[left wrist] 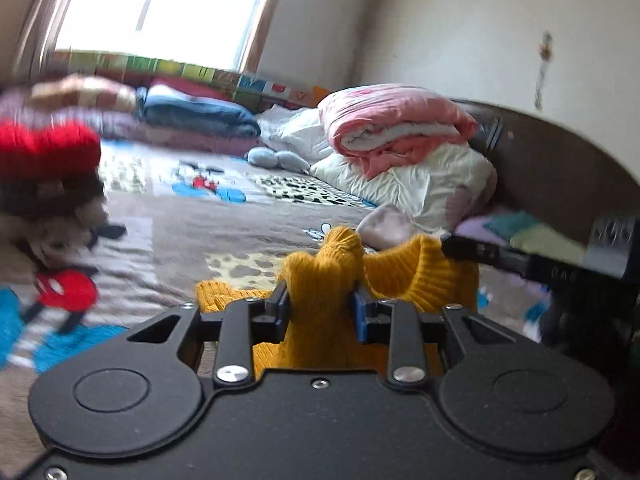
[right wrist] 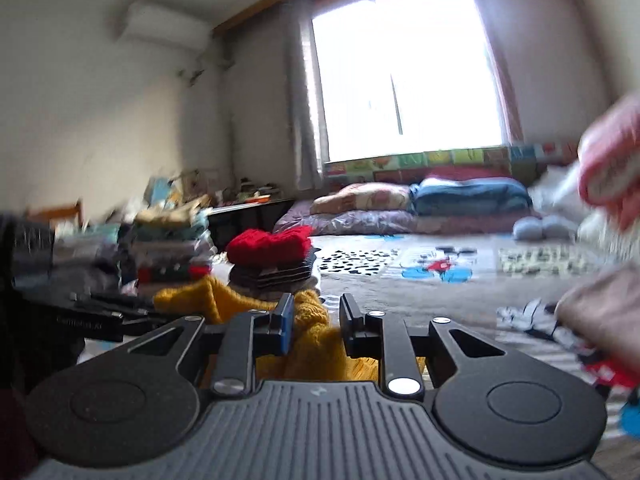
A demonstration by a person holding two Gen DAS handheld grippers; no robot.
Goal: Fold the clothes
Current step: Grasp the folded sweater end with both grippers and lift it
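Observation:
A mustard-yellow knit sweater point(left wrist: 320, 276) is bunched up above the cartoon-print bed cover point(left wrist: 180, 220). My left gripper point(left wrist: 320, 304) is shut on a thick fold of it, the knit bulging up between the two pads. To the right, my right gripper point(left wrist: 456, 248) grips the sweater's ribbed edge. In the right wrist view the yellow sweater point(right wrist: 312, 340) sits between the jaws of my right gripper point(right wrist: 314, 312), pressed against the blue left pad. The left gripper point(right wrist: 132, 312) holds the sweater's other end at the far left. Most of the garment hangs hidden below both grippers.
A stack of folded clothes topped by a red knit point(right wrist: 268, 244) stands on the bed, with a taller pile point(right wrist: 172, 236) beside it. A pink quilt point(left wrist: 396, 128) on white bedding lies by the dark headboard point(left wrist: 560, 168). Folded blankets point(right wrist: 468, 196) line the window side.

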